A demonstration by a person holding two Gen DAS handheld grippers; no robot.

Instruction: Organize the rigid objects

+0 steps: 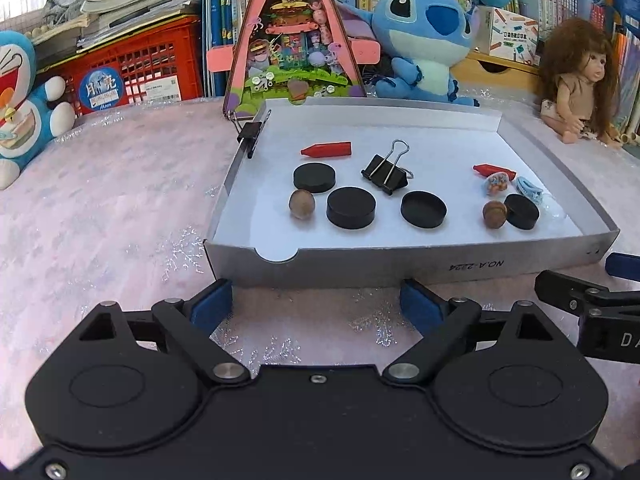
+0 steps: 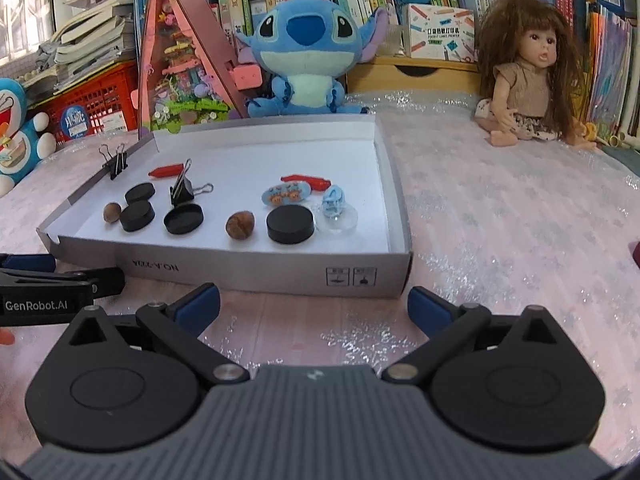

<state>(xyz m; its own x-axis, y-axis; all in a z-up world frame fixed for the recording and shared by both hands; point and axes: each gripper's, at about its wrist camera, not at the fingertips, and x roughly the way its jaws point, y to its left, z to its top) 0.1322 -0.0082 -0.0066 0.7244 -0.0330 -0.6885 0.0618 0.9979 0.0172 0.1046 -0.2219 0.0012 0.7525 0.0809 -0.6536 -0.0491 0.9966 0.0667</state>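
Both grippers hung just short of the near wall of a shallow white cardboard box lid (image 1: 440, 266) on the pale pink sparkly tablecloth (image 1: 120, 200). The left gripper (image 1: 316, 300) had its blue-padded fingers spread wide with only cloth between them, and the right gripper (image 2: 314, 304) stood just as wide and just as empty, its neighbour's black arm poking in at the edge of each view. Inside the lid lay the small hard things: four black discs, one (image 1: 314, 177) beside a second (image 1: 351, 207) towards the left, a third (image 1: 423, 209) near the middle and a fourth (image 1: 521, 211) on the right. A brown nut (image 1: 302, 204) sat just beside the left pair, and another nut (image 1: 494, 211) sat against the right disc. A black binder clip (image 1: 386, 172) lay in the middle, and a second clip (image 1: 250, 134) was clamped on the lid's left wall. One red crayon (image 1: 326, 149) lay towards the back left, another (image 1: 493, 169) on the right near a small patterned charm (image 2: 286, 194) and a tiny blue shoe (image 2: 333, 201). A Stitch plush (image 1: 424, 40) and a long-haired doll (image 2: 528, 72) sat behind.
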